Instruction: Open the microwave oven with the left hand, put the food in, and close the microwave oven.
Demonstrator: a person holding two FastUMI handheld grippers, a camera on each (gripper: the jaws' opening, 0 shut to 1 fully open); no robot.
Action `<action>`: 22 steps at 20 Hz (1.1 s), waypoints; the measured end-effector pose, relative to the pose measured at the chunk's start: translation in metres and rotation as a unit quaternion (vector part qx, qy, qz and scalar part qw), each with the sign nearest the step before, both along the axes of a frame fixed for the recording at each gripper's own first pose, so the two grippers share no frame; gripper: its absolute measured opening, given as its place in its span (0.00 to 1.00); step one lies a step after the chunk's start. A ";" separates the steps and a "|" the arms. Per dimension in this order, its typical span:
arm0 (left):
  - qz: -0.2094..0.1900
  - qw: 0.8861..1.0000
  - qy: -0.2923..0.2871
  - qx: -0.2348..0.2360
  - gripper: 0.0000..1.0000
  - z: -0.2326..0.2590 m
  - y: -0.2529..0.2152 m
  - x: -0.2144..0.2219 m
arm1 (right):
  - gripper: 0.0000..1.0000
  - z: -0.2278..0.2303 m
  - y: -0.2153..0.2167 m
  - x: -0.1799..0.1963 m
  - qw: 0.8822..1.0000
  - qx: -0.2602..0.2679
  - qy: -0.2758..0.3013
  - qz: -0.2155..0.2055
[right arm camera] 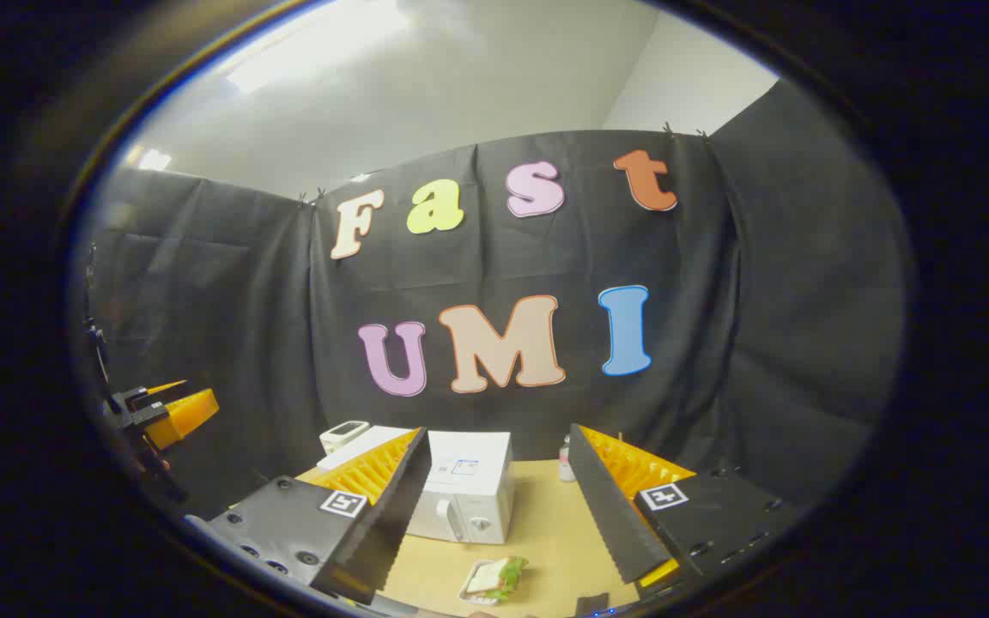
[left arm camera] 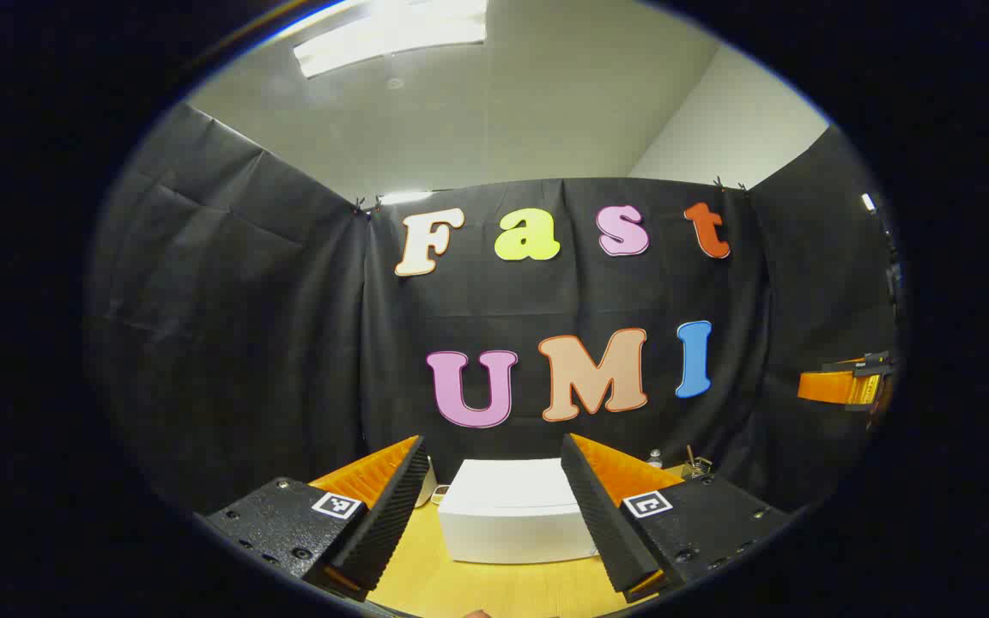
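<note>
The left gripper [left arm camera: 494,515] is held above the near edge of a wooden table [left arm camera: 494,588], its two fingers spread wide with nothing between them. Straight ahead of it, framed in the gap between the fingers, the white microwave [left arm camera: 516,511] sits on the table with its door closed. Past the microwave's left side a small white device [left arm camera: 428,481] stands near the far wall, and to the right of the microwave, at the far edge of the table, are a small bottle [left arm camera: 654,458] and some small dark bits I cannot make out. The other gripper shows far off at the right edge of the left gripper view.

The right gripper [right arm camera: 499,519] is also released, fingers wide apart and empty. In the right gripper view the microwave [right arm camera: 464,485] lies ahead and a little to the left, partly behind the left finger, door shut, its knobs on the near front face. On the table [right arm camera: 546,532] in front of the microwave, near the bottom between the fingers, rests the food: a sandwich [right arm camera: 494,579] with green leaves in a shallow white tray, apart from the microwave. The small bottle [right arm camera: 566,461] stands to the right of the microwave near the wall, and the white device [right arm camera: 344,433] sits far left behind it. The left gripper appears far off at the left edge of this view.
</note>
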State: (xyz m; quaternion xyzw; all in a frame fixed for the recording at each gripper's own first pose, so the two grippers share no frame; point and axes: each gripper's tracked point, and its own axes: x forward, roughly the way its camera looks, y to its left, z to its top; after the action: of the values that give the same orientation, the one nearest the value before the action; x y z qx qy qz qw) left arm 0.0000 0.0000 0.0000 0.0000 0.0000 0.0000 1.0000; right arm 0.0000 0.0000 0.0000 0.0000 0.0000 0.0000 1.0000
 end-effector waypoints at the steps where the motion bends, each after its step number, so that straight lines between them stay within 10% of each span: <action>1: -0.001 1.000 -0.001 -0.003 0.92 0.000 -0.001 -0.001 | 0.91 0.000 -0.002 -0.001 1.000 -0.003 0.000 -0.002; 22: -0.066 0.996 -0.067 -0.009 0.91 0.001 -0.030 -0.012 | 0.91 -0.015 0.001 -0.008 1.000 -0.001 0.011 0.014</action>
State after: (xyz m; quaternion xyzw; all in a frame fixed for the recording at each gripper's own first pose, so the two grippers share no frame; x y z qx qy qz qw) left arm -0.0122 -0.0301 0.0013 -0.0089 -0.0670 -0.0662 0.9955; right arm -0.0080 0.0007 -0.0150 -0.0013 0.0111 0.0145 0.9998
